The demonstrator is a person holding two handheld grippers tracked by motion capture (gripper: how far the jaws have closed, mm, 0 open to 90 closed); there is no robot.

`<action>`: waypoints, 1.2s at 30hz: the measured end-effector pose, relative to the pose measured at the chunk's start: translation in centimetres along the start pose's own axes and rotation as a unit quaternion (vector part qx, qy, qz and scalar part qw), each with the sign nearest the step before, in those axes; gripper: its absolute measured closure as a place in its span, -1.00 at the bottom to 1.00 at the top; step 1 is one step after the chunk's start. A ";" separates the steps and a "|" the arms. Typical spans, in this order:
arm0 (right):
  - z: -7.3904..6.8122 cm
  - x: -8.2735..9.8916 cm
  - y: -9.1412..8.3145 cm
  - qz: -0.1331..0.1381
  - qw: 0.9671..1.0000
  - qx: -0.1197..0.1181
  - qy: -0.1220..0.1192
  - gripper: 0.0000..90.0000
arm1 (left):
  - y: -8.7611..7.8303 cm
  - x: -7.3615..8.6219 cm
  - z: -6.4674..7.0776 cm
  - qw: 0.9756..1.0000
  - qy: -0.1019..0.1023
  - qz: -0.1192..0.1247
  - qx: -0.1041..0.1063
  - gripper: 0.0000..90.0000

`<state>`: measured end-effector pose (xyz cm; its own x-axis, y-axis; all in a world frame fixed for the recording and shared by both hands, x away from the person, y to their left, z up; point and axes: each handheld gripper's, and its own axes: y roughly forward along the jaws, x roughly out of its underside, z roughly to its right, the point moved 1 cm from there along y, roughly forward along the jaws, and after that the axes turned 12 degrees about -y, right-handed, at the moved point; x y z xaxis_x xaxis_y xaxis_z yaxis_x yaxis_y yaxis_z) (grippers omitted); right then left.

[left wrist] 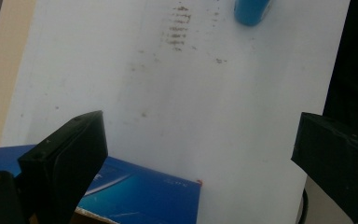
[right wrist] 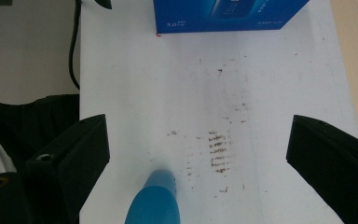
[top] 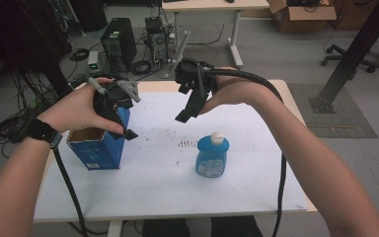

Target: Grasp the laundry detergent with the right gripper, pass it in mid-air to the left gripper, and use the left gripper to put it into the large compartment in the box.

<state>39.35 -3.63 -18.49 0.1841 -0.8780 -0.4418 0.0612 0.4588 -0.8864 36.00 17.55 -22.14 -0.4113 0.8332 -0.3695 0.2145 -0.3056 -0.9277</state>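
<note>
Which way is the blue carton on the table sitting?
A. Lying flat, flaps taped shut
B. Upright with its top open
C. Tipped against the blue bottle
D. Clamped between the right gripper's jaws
B: in the high view the blue carton stands upright, its brown inside showing through the open top, well apart from the blue bottle.

Blue carton (top: pixel 98 148) w/ open top, upright at desk's left side, printed face toward the middle. Blue bottle (top: pixel 212 157) w/ white cap, upright near desk centre-front, label facing front; well apart from carton, brown scuff marks between them.
</note>
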 end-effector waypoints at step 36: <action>-1.8 6.6 -5.3 0.109 0.993 0.042 0.009 -0.91 | -1.4 -1.0 0.2 1.000 -0.001 0.005 -0.002 -0.92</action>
<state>38.46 -12.14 -16.98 0.1846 -0.7580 -0.6256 0.1031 0.6480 -0.7546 35.94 17.06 -20.50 -0.4106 0.8292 -0.3792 0.2218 -0.3125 -0.9237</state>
